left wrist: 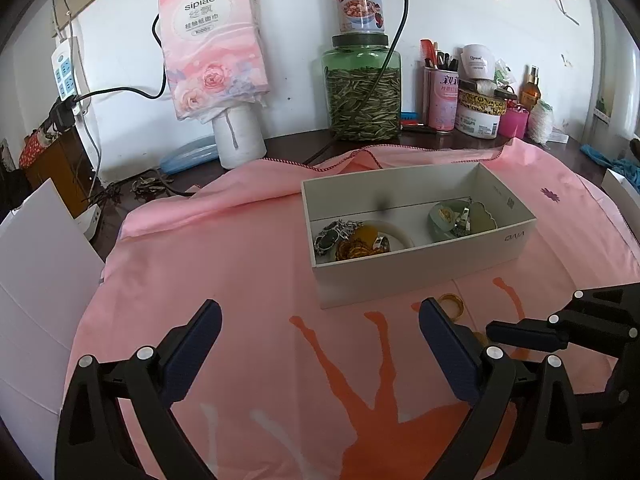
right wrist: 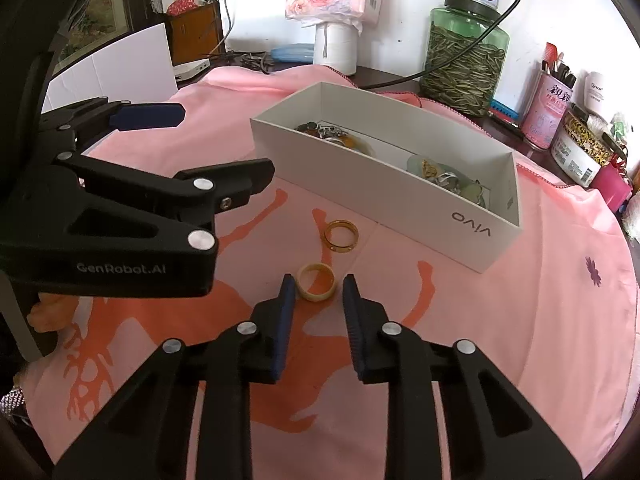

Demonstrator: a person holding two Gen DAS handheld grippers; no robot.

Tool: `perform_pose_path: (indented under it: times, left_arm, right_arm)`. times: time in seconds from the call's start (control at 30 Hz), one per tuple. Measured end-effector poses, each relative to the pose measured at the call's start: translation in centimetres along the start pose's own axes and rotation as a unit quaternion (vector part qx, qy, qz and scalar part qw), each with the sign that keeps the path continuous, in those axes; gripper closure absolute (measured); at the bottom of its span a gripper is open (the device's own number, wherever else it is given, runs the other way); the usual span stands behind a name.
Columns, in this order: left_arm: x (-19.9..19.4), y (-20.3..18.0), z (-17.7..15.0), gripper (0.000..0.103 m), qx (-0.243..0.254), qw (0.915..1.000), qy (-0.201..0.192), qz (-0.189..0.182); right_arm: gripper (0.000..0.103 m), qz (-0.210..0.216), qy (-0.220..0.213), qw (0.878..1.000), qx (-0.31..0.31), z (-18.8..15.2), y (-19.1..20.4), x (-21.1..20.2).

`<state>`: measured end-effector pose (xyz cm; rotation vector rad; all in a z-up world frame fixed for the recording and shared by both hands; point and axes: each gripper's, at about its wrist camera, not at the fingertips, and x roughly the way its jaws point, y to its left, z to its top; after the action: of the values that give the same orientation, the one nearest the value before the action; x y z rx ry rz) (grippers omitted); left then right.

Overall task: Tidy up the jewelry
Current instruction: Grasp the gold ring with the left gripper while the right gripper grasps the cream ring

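A white box (left wrist: 404, 272) (right wrist: 376, 190) sits on the pink cloth and holds several pieces of jewelry in two heaps (left wrist: 352, 240) (left wrist: 460, 216). A gold ring (right wrist: 341, 236) and a cream ring (right wrist: 316, 282) lie on the cloth in front of the box. My right gripper (right wrist: 318, 288) is open, its fingertips on either side of the cream ring. My left gripper (left wrist: 320, 320) is open and empty above the cloth; the gold ring (left wrist: 451, 303) shows just past its right finger. The left gripper also shows in the right wrist view (right wrist: 224, 142).
The pink cloth (left wrist: 224, 264) covers a dark table. At the back stand a green jar of seeds (left wrist: 362, 92), a tissue pack (left wrist: 212, 40), a paper roll (left wrist: 239, 136), and cosmetics pots (left wrist: 478, 100). A white board (left wrist: 36, 280) stands on the left.
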<state>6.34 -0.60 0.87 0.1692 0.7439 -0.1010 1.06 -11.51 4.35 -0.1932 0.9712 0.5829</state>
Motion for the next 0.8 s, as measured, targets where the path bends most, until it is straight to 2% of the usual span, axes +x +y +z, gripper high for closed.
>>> perform_pose_path:
  times: [0.27,0.4,0.6,0.8]
  left_arm:
    - [0.1,0.0,0.0,0.006,0.001,1.0000,0.004,-0.007]
    - [-0.1,0.0,0.1,0.007,-0.007,0.9992,0.006,-0.038]
    - [-0.1,-1.9,-0.3,0.025,0.027,0.9947,0.004,-0.099]
    - [0.8,-4.7,-0.7,0.030,0.079,0.9915,0.007,-0.103]
  right_arm:
    - [0.082,-0.028,0.011,0.999,0.022,0.2,-2.2,0.1]
    - [0.082,-0.042,0.018,0.998,0.053,0.3,-4.6,0.1]
    - [0.082,-0.040,0.025,0.996,0.073,0.3,-6.2,0.0]
    - [0.081,-0.018,0.015,0.994,0.109,0.4,-7.5,-0.8]
